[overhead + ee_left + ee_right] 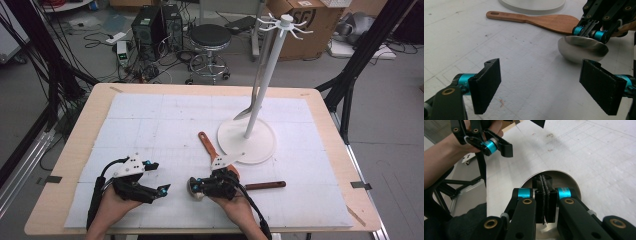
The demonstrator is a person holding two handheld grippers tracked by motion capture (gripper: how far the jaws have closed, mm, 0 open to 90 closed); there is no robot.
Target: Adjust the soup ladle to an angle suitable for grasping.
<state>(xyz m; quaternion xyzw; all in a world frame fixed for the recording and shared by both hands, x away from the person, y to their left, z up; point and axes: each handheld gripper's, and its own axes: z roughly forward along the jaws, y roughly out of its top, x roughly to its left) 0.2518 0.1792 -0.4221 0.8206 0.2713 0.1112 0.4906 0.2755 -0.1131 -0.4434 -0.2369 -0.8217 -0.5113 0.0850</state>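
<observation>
The right gripper (545,202) has its jaws pressed together, seemingly pinching the rim of a steel ladle (581,51). The left gripper (544,87) stands spread, holding nothing.

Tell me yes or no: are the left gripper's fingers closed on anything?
No: in the left gripper view the left gripper stands open, its fingers wide apart over bare white mat.
</observation>
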